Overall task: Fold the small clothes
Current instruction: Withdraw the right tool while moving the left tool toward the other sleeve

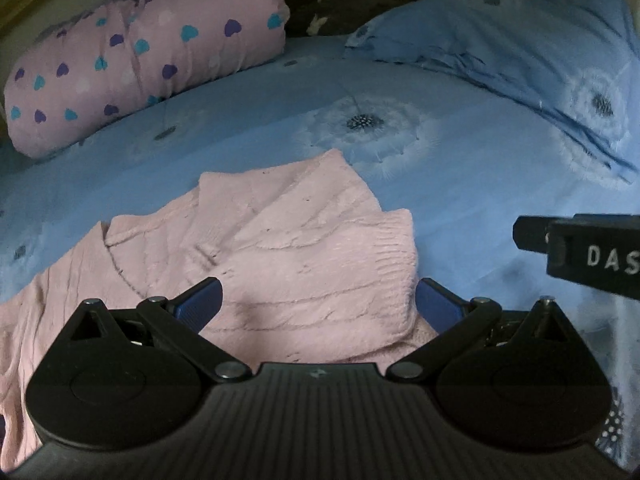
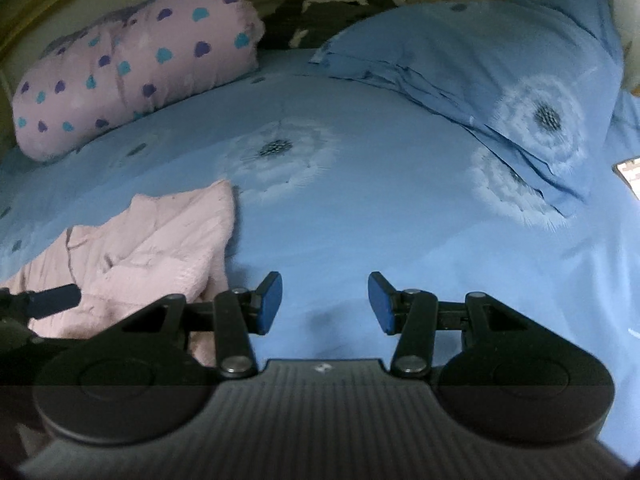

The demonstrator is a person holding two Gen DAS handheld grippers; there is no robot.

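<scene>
A pink knitted sweater (image 1: 280,248) lies partly folded on the blue dandelion-print bedsheet (image 1: 460,208). My left gripper (image 1: 318,304) hovers over its near part with the blue pads spread wide, and the knit shows between them untouched. In the right wrist view the sweater (image 2: 160,240) lies at the lower left. My right gripper (image 2: 325,304) stands open above bare sheet (image 2: 360,220) just right of the sweater, with nothing between its pads. The right gripper's black body (image 1: 580,252) shows at the right edge of the left wrist view. One left finger (image 2: 52,300) shows at the left edge of the right wrist view.
A pink pillow with purple and teal hearts (image 1: 140,60) lies at the back left. A blue dandelion-print pillow (image 1: 520,60) lies at the back right. Dark clothing (image 1: 344,4) is bunched between them against the wooden headboard. Open sheet spreads right of the sweater.
</scene>
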